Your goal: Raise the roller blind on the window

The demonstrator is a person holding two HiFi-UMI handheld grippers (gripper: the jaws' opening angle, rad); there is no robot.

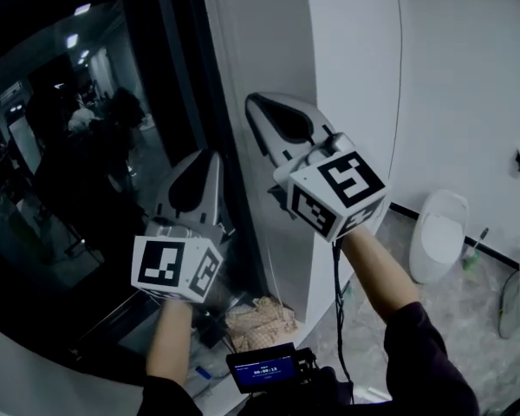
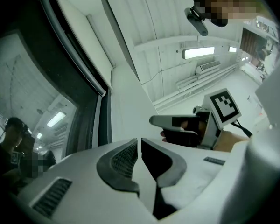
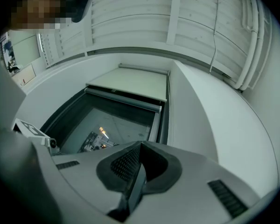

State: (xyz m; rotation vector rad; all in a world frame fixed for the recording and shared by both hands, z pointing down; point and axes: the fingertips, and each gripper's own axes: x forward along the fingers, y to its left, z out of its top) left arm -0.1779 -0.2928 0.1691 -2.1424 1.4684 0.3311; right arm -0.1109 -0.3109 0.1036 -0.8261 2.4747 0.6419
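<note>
- Roller blind (image 3: 130, 82) sits high in the window recess. Seen from below in the right gripper view, it is a short pale sheet. Its bottom bar (image 3: 123, 100) crosses only the top of the pane, and the glass beneath is uncovered.
- The dark window (image 3: 107, 125) reflects small lights. In the head view it fills the left side and mirrors dim figures.
- The right gripper (image 3: 140, 146) points up towards the blind, close to the right side of the window frame. Its jaws are pressed together at the tips, with nothing visible between them.
- The left gripper (image 2: 139, 141) is lower and further left in the head view, in front of the glass. Its jaws are closed to a hairline slit and hold nothing.
- A black cable (image 1: 336, 293) hangs from the right gripper's marker cube (image 1: 338, 193).
- A white wall (image 1: 355, 50) rises just right of the window.
- Below lie crumpled brown paper (image 1: 260, 321) and a small lit screen (image 1: 264, 371). A white fixture (image 1: 438, 232) stands on the speckled floor, well to the right.
</note>
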